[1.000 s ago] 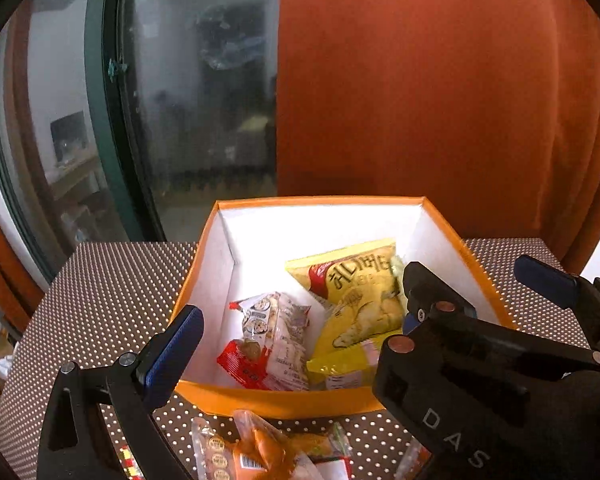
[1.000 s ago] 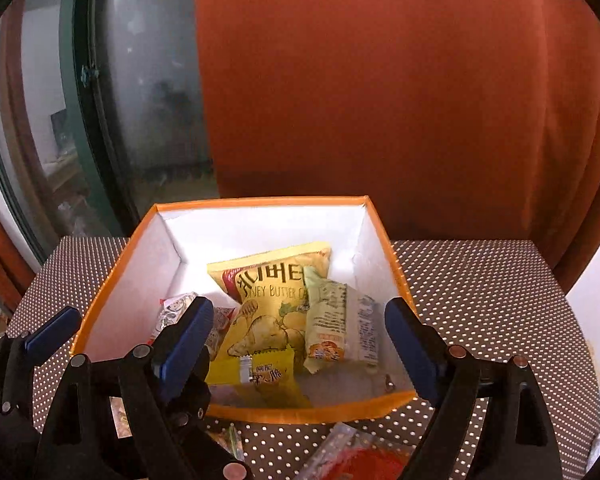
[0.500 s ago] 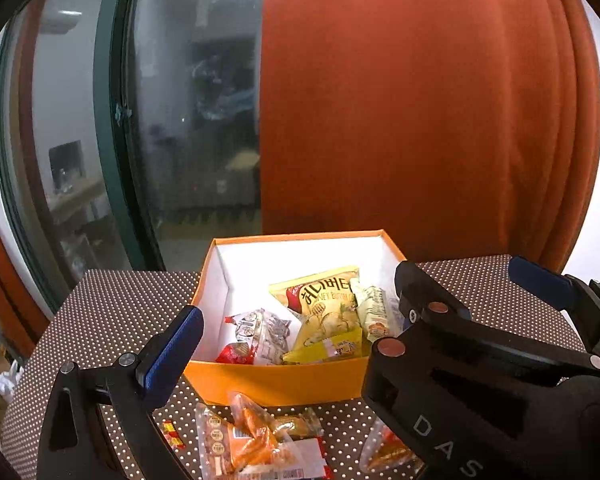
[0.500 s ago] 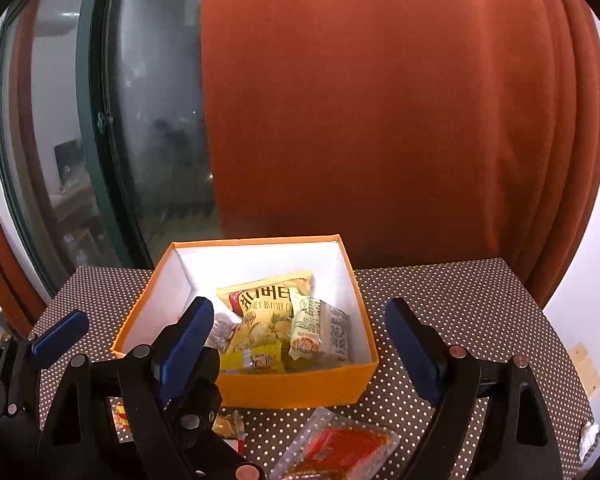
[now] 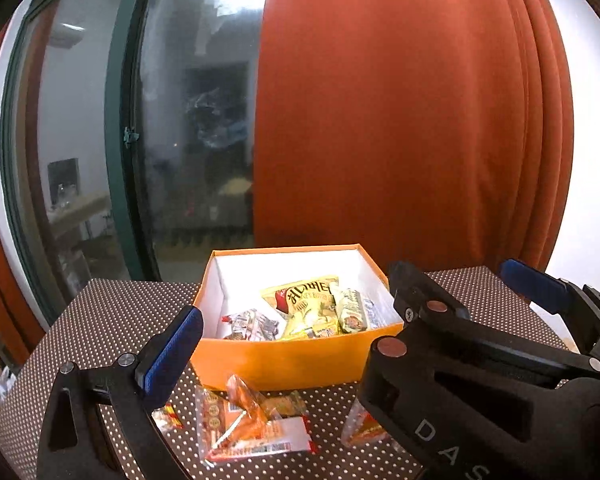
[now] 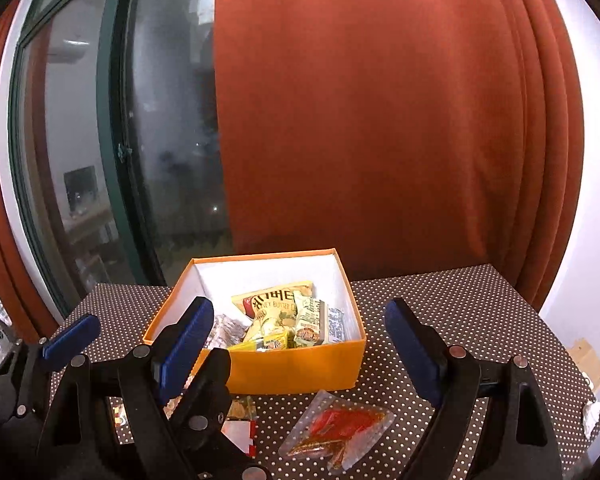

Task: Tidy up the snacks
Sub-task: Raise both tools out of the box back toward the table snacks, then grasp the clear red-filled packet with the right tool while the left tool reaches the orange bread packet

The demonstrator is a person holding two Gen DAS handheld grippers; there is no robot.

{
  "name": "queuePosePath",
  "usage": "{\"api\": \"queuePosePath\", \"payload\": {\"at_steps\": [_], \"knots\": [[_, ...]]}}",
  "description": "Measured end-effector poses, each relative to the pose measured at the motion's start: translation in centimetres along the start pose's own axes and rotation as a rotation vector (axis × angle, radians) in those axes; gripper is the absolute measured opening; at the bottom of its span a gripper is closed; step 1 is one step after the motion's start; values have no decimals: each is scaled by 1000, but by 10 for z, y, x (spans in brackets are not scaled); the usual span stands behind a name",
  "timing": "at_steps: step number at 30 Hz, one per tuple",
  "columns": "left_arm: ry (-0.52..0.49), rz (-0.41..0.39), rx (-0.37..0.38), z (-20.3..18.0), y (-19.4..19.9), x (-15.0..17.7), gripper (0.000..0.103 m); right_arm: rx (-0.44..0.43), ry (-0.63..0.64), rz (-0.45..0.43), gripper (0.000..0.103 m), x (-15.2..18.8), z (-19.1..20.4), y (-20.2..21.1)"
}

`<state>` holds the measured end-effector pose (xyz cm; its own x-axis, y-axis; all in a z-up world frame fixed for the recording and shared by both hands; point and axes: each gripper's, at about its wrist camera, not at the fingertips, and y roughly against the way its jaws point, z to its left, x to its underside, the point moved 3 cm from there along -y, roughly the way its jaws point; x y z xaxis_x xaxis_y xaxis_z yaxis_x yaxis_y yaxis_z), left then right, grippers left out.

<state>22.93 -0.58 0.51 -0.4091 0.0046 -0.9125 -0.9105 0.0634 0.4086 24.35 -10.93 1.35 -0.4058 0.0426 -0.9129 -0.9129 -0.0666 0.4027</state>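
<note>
An orange box (image 5: 284, 364) (image 6: 300, 368) with white walls stands on the dotted table and holds a yellow chip bag (image 5: 304, 300) (image 6: 272, 304), a green-white packet (image 5: 350, 312) (image 6: 310, 320) and a silvery packet (image 5: 252, 322). In front of it lie an orange-and-clear snack pack (image 5: 248, 424), a small red candy (image 5: 168, 420) and a clear pack with red contents (image 6: 340, 428) (image 5: 364, 428). My left gripper (image 5: 292, 344) and right gripper (image 6: 300, 344) are both open and empty, held back from the box above the loose packs.
The brown dotted tablecloth (image 6: 460, 312) covers the table. An orange curtain (image 6: 380, 120) hangs behind it, a dark window (image 5: 180, 140) at the back left. The right gripper's body (image 5: 480, 380) fills the left view's lower right.
Both grippers have pulled back and up from the box, so the box looks smaller and the loose packs in front of it have come into view. Both stay open.
</note>
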Motion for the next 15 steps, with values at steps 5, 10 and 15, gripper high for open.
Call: {"api": "queuePosePath", "payload": {"at_steps": [5, 10, 15], "knots": [[-9, -13, -20, 0, 11, 18, 103, 1, 29, 9, 90, 14, 3, 12], [-14, 5, -34, 0, 11, 37, 103, -7, 14, 17, 90, 36, 1, 20], [-38, 18, -76, -3, 6, 58, 103, -25, -16, 34, 90, 58, -4, 15]]}}
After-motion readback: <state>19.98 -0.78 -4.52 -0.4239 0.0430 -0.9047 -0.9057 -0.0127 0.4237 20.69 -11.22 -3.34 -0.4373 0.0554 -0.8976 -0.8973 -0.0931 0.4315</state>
